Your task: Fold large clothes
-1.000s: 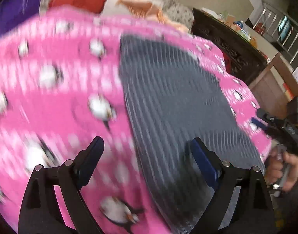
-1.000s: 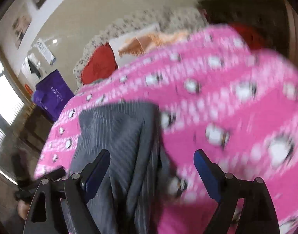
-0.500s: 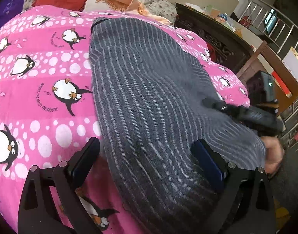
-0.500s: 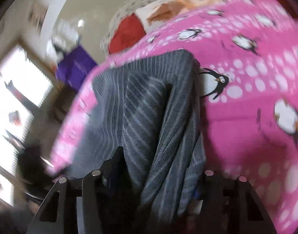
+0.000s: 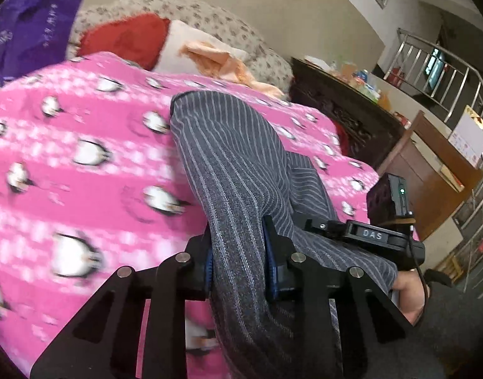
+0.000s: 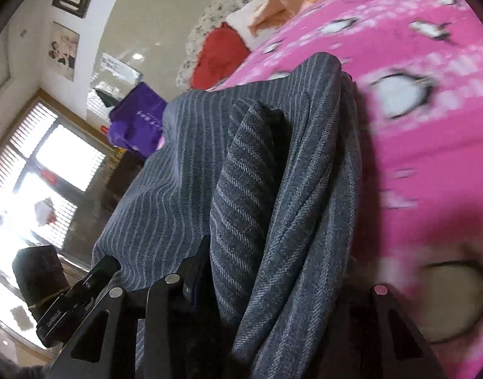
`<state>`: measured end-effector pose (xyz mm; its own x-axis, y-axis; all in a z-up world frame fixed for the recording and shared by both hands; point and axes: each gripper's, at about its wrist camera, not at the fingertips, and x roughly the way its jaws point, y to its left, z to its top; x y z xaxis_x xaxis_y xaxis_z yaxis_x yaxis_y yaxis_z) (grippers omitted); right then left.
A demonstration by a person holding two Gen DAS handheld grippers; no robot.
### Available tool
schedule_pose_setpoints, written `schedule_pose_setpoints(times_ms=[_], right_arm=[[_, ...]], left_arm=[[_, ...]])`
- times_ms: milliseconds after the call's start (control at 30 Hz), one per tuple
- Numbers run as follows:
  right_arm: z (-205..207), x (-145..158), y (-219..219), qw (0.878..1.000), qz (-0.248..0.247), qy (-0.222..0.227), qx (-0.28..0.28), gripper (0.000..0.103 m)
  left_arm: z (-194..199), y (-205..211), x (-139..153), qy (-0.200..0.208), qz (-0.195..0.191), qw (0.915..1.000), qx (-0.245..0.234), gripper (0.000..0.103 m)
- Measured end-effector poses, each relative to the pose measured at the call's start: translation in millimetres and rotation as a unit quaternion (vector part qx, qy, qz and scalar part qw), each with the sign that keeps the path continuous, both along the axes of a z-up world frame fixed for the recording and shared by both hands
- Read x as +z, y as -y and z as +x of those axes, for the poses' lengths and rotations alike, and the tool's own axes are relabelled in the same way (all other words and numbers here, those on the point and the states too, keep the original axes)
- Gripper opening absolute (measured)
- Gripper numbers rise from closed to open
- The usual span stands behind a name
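Pink penguin blanket (image 5: 83, 189) covers the bed; grey striped garment (image 5: 238, 170) lies on it, near edge bunched. Left gripper (image 5: 240, 259) has just closed, pads clamped on a garment fold. Right gripper (image 6: 273, 281) has just been closing, gripping thick bunched layers.

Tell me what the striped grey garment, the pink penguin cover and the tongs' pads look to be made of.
Striped grey garment: looks like a woven, wool-like suiting, matte; a fine diagonal weave and pale pinstripes show.
Pink penguin cover: probably a soft fleece blanket, matte and slightly fuzzy, though blur leaves that open.
Left tongs: black rigid plastic or metal arms with silver pins; the blue pads seem ribbed rubber.
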<state>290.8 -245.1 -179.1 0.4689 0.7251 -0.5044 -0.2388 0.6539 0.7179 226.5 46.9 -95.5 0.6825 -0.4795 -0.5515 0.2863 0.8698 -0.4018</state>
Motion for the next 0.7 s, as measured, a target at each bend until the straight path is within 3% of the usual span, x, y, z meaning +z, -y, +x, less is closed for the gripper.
schedule_pose_setpoints(times_ms=[100, 167, 233, 333, 500, 600, 700], right_arm=[[4, 1, -35, 1.0, 0.014, 0.009, 0.02, 0.041], [7, 1, -50, 1.0, -0.007, 0.018, 0.02, 0.041], [5, -2, -42, 1.0, 0.001, 0.013, 0.012, 0.041], [-1, -1, -26, 1.0, -0.002, 0.001, 0.011, 0.045], [-24, 24, 2, 0.999, -0.047, -0.016, -0.023, 0.048], [-49, 63, 2, 0.994, -0.099, 0.028, -0.026, 0.047], [-81, 106, -26, 0.984, -0.138, 0.107, 0.027, 0.03]], left_arm=[[1, -33, -6, -0.018, 0.003, 0.9995, 0.025, 0.025], [8, -42, -19, -0.046, 0.007, 0.9986, 0.023, 0.031], [14, -42, -34, -0.068, 0.018, 0.9973, 0.017, 0.04], [12, -38, -36, -0.064, 0.02, 0.9976, 0.016, 0.05], [-8, -43, -18, -0.049, 0.033, 0.9978, 0.028, 0.05], [-35, -48, 8, -0.002, 0.043, 0.9986, 0.032, 0.05], [-60, -39, 25, 0.029, 0.043, 0.9986, 0.006, 0.05]])
